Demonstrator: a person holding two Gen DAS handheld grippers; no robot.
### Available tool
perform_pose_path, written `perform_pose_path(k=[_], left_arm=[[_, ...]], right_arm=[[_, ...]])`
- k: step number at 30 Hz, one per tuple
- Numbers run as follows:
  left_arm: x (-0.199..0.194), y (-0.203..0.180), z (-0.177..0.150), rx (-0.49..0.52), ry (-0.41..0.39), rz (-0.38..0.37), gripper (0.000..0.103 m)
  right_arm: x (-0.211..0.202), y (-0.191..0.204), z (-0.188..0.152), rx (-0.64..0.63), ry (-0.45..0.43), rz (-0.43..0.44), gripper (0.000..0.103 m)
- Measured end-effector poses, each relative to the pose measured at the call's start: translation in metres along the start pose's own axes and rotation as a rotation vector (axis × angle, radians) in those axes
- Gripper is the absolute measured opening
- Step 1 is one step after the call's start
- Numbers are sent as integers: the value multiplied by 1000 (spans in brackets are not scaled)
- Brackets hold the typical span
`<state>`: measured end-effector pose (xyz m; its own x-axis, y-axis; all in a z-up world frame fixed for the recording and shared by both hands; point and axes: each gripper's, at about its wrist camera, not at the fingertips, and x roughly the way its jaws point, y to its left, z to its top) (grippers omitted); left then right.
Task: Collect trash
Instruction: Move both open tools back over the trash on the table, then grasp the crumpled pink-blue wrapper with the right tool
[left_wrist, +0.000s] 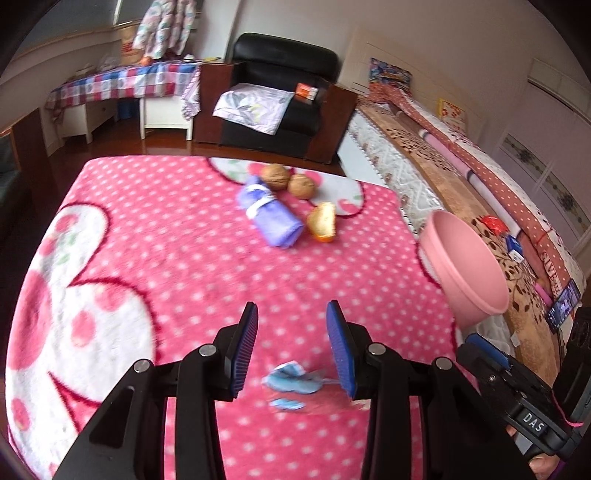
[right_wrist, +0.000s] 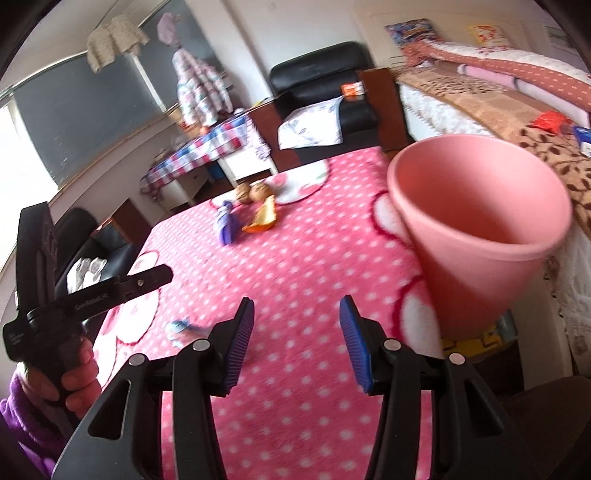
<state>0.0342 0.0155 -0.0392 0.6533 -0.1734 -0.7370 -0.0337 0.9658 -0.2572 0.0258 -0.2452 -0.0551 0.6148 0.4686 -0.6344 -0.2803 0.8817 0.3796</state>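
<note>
A pink bin (left_wrist: 465, 269) stands at the right edge of the pink dotted blanket (left_wrist: 184, 236); it is close on the right in the right wrist view (right_wrist: 480, 229). A crumpled blue scrap (left_wrist: 291, 380) lies just below my open left gripper (left_wrist: 291, 317); it also shows in the right wrist view (right_wrist: 181, 328). At the far end lie a purple roll (left_wrist: 273, 214), an orange peel (left_wrist: 323, 221) and two walnuts (left_wrist: 288, 181). My right gripper (right_wrist: 297, 310) is open and empty above the blanket, left of the bin.
A black armchair (left_wrist: 280, 88) with a cloth stands beyond the table. A bed (left_wrist: 480, 177) with quilts and small items runs along the right. A checkered side table (left_wrist: 122, 85) is at back left.
</note>
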Motion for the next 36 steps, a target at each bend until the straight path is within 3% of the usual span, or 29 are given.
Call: perform_pose_path(k=[5, 11, 21, 32, 34, 36], left_arm=[[-6, 23, -7, -35, 1, 31, 38], [-9, 41, -11, -64, 3, 45, 38], [-9, 54, -12, -91, 7, 42, 38], [1, 60, 1, -98, 13, 19, 38], [5, 57, 7, -96, 17, 6, 38], [10, 54, 13, -89, 18, -3, 38]], right_arm=[[8, 32, -3, -137, 55, 95, 49], [16, 68, -8, -311, 109, 137, 49], [45, 104, -17, -523, 200, 106, 49], [79, 108, -18, -565, 281, 108, 48], [81, 104, -18, -545, 291, 97, 35], [79, 98, -15, -503, 290, 117, 30]])
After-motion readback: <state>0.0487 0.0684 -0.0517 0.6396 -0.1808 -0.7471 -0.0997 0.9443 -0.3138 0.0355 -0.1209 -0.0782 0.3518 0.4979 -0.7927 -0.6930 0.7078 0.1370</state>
